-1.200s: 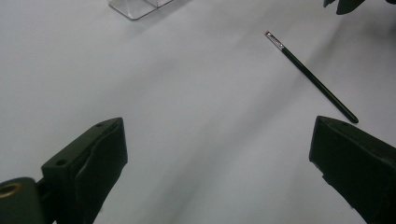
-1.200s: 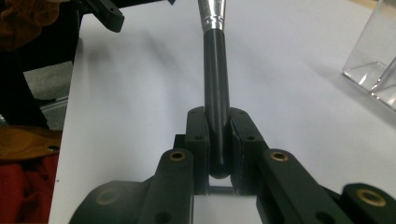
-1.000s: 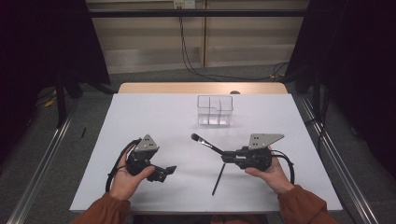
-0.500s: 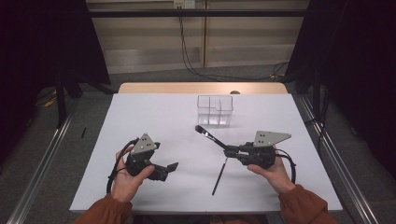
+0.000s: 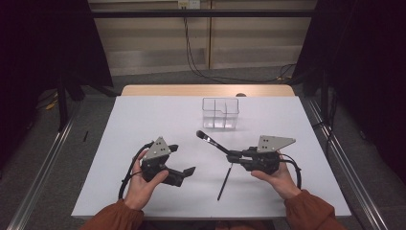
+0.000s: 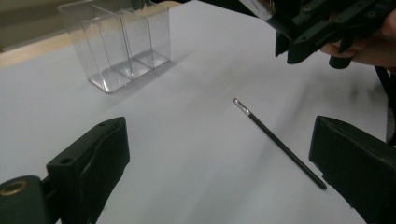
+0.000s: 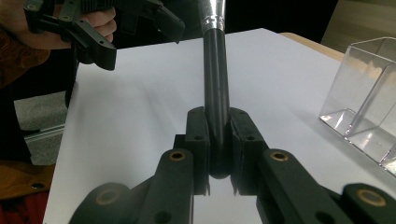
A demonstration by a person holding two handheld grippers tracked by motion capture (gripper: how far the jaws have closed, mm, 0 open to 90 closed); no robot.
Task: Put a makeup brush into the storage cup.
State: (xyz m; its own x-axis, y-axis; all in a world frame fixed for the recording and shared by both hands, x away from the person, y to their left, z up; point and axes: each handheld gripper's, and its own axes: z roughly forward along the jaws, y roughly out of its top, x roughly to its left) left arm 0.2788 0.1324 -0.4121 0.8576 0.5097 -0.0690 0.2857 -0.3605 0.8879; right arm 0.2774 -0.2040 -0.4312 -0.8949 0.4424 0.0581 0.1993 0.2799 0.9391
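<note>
So the table (image 5: 143, 120) lies white under both my forearms, which come in low from the near edge, with the clear box (image 5: 220, 113) far up the middle. My right gripper (image 5: 233, 156) is held level, pointing leftward, its jaws clamped on the black handle of a brush (image 5: 211, 140) that angles up toward the box. My left gripper (image 5: 182, 163) sits low, aimed right, jaws wide with nothing between them. Between the two, a thin stick (image 5: 225, 180) lies flat on the table.
</note>
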